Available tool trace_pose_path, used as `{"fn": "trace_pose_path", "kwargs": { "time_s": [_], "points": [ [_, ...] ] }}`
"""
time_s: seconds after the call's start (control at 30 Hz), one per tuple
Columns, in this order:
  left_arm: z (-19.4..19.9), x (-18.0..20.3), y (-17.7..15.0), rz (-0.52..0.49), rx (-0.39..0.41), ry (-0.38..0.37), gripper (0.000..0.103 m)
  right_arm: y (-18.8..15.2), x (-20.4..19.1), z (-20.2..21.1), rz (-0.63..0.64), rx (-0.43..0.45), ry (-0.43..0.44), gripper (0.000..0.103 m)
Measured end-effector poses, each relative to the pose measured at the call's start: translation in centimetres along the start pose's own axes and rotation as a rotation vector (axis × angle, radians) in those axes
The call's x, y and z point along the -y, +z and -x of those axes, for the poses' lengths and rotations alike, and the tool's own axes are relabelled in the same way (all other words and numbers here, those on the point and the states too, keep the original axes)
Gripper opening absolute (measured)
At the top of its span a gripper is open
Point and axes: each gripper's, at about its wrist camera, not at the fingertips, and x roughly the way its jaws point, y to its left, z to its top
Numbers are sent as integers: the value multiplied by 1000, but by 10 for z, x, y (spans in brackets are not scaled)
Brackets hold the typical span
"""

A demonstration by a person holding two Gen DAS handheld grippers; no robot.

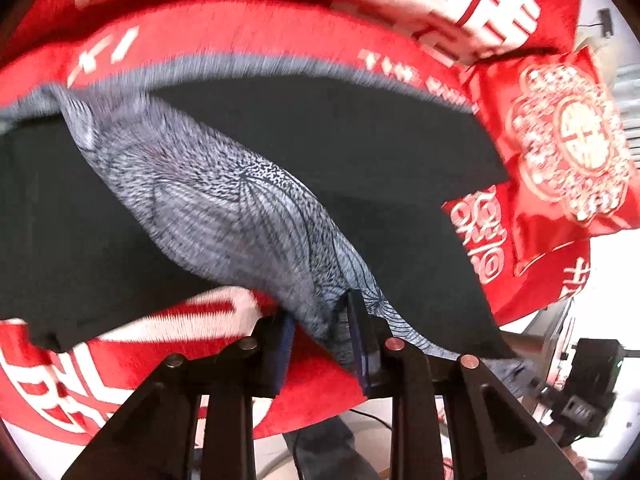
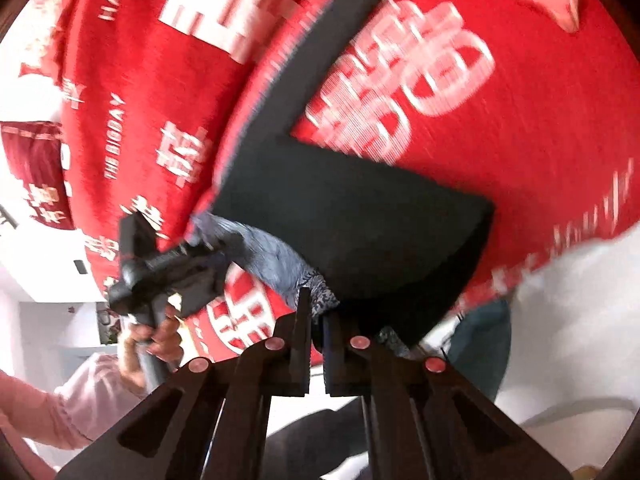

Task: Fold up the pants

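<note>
Dark pants (image 1: 280, 152) lie spread on a red bedspread (image 1: 248, 36) with white characters; the grey patterned lining (image 1: 224, 200) at the waist is bunched and pulled up toward both cameras. Left gripper (image 1: 324, 320) pinches that lining fold, jaws pressed together on the cloth. Right gripper (image 2: 316, 320) pinches the same waistband edge further along, jaws nearly touching with cloth between. In the right wrist view one pant leg (image 2: 328, 52) runs far and slightly right, its straight edge clear on the bedspread; the other leg ends in a square hem at right. A hand (image 2: 160, 336) in a pink sleeve (image 2: 60, 408) holds the left gripper's handle, near left. A red pillow (image 1: 560, 144) sits just beside the pants at far right. Bare bedspread is open far and right of the legs; the bed edge is near.
</note>
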Motion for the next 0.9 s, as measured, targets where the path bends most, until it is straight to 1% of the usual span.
{"fn": "trace_pose_path", "kwargs": {
  "time_s": [0.13,0.23,0.27,0.33,0.37,0.43,0.47,0.5,0.53,0.57,0.6,0.67,0.73,0.77,0.8,0.87,0.9],
  "points": [
    [20,17,25,-9,67,-28,28,50,-31,23,83,57,16,4],
    [25,27,52,-23,112,-30,28,97,-48,33,129,86,13,4],
    [25,28,59,-27,122,-25,28,119,-53,34,146,92,-1,4],
    [24,32,76,-34,145,-15,28,150,-62,31,176,88,-23,4],
    [23,34,85,-38,162,-5,28,172,-67,26,202,78,-47,4],
    [19,37,98,-45,180,17,28,201,-72,14,234,46,-73,4],
    [14,37,106,-44,184,35,31,221,-74,3,247,19,-94,4],
    [9,37,112,-38,187,58,37,235,-73,-5,252,1,-114,4],
    [5,37,117,-26,194,104,57,247,-71,-15,249,-20,-134,4],
    [2,35,122,-13,216,165,65,264,-65,-28,241,-39,-159,4],
    [0,34,125,-5,234,194,65,274,-60,-38,234,-55,-172,5],
    [-5,30,133,21,229,228,65,291,-51,-56,233,-93,-230,7],
    [-3,27,134,44,241,266,65,303,-52,-66,284,-106,-312,26],
    [0,27,133,43,251,291,65,307,-57,-66,323,-91,-346,66],
    [2,26,132,39,255,309,65,311,-63,-63,357,-63,-355,95],
    [1,22,129,32,237,338,65,318,-72,-55,392,-27,-336,96],
    [-2,20,126,33,219,347,65,319,-77,-50,406,-17,-342,96]
  ]
}}
